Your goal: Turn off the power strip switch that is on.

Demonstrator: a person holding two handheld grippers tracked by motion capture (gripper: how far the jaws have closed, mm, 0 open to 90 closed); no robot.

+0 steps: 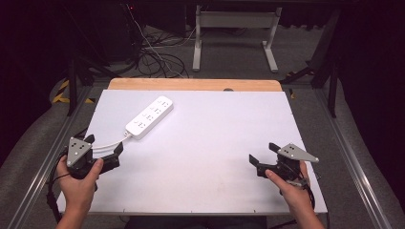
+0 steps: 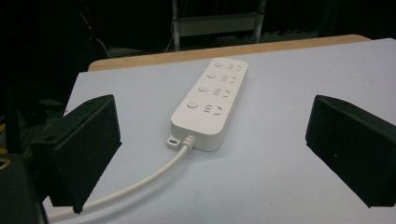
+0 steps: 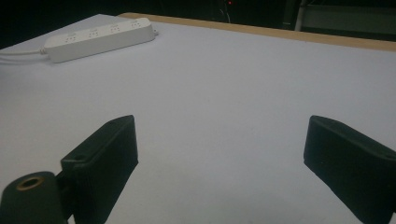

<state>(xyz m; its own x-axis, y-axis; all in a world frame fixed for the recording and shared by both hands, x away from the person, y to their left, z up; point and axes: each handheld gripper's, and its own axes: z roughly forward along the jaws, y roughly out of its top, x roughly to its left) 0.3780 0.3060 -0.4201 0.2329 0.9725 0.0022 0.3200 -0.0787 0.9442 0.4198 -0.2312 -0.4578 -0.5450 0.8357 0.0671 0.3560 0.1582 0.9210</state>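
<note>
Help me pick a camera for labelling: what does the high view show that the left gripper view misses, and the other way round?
High view alone: both hands, the left tool and right tool, each open, the whole white table and the dark floor with cables. Left gripper view alone: the power strip's round buttons, socket slots and mounting tab beside the cord entry, between its own wide-open jaws. Both share: the power strip, its cord, the table's wooden far edge.

Lab-type recording space: dark curtains, floor cable tangle (image 1: 157, 55), white-topped table (image 1: 215, 157), metal frame rails (image 1: 356, 162).
</note>
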